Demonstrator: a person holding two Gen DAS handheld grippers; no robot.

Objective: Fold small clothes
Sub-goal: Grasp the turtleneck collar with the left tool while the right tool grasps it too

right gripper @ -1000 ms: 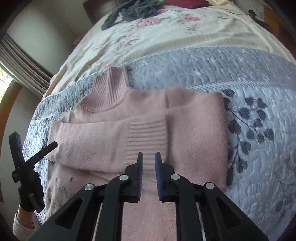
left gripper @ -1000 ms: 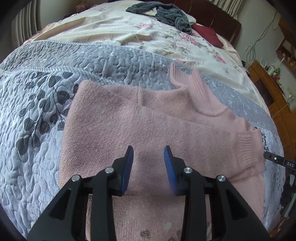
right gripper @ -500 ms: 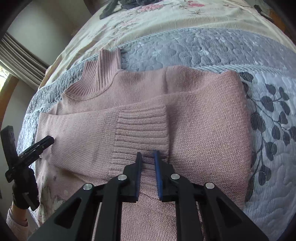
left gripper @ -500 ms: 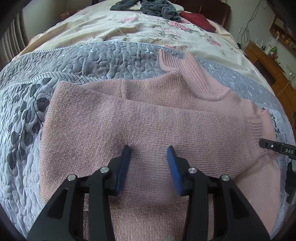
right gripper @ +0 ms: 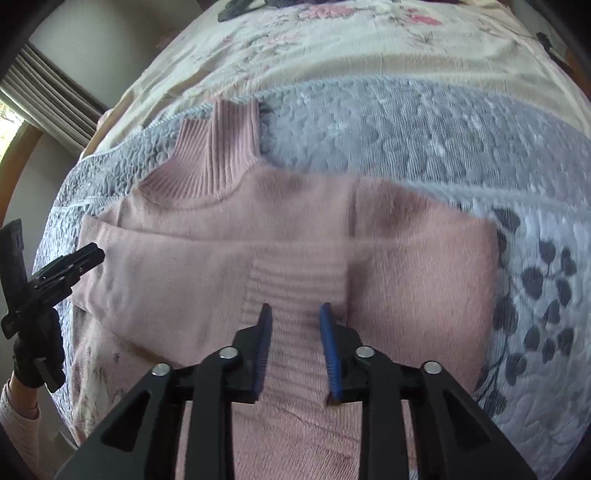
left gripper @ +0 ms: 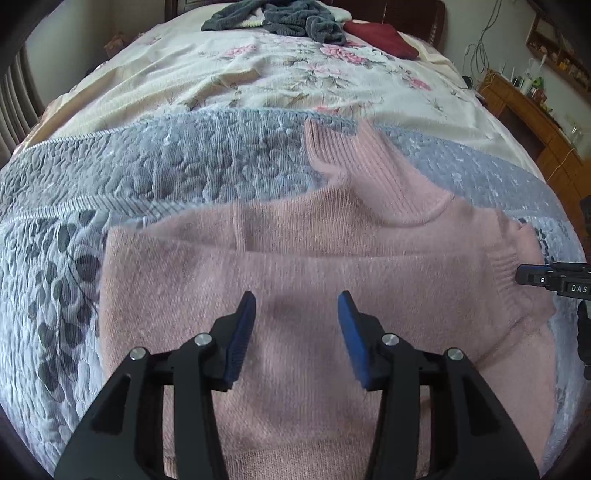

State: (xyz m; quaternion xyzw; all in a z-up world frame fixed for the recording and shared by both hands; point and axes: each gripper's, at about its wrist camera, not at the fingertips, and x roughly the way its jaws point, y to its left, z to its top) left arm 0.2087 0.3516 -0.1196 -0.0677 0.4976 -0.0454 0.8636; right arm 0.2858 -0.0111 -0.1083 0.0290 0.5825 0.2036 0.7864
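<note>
A pink knitted sweater [left gripper: 332, 266] lies flat on the grey quilt [left gripper: 184, 158], its ribbed collar [left gripper: 369, 173] pointing away and one sleeve folded across the chest. My left gripper [left gripper: 296, 295] hovers open over the sweater's body, nothing between its blue pads [left gripper: 242, 332]. In the right wrist view the same sweater [right gripper: 166, 280] fills the middle. My right gripper [right gripper: 295, 306] stands open just over the sleeve's ribbed cuff [right gripper: 295, 273]. The left gripper [right gripper: 70, 266] shows at the left edge there, held by a gloved hand [right gripper: 33, 354].
Beyond the quilt lies a cream floral bedspread [left gripper: 258, 74] with a heap of grey clothes [left gripper: 288, 18] and a dark red cloth [left gripper: 380, 35] near the headboard. A wooden cabinet [left gripper: 535, 122] stands to the right of the bed, curtains [right gripper: 55, 92] to the left.
Both grippers have moved in closer over the sweater. The right gripper's jaws, nearly shut before, have spread apart over the cuff. The left jaws have widened a little.
</note>
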